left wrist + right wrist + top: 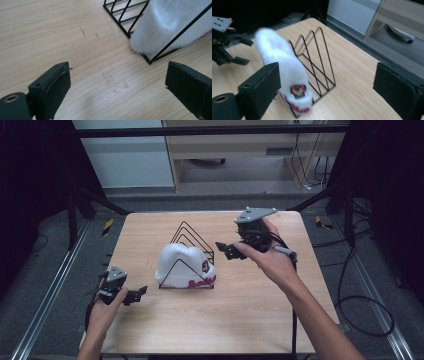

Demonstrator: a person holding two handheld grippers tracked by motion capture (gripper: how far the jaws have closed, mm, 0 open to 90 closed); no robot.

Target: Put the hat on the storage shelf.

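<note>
A white knit hat (182, 265) with pink lettering and a round patch stands upright in the front slot of a black wire rack (192, 237) at the table's middle. My left gripper (138, 295) rests low near the front left of the table, a short way left of the hat, open and empty. Its view shows the rack's corner (127, 34) and the hat's edge (170, 22) ahead of the wide jaws (117, 85). My right gripper (226, 251) hovers just right of the rack, open, holding nothing. Its view (327, 87) looks across the hat (284, 67) and rack (317, 57) toward the left gripper (245, 51).
The wooden table (225, 320) has bare surface in front of and to the right of the rack. Dark frame bars and cables surround the table on the floor. A pale cabinet stands behind the far edge.
</note>
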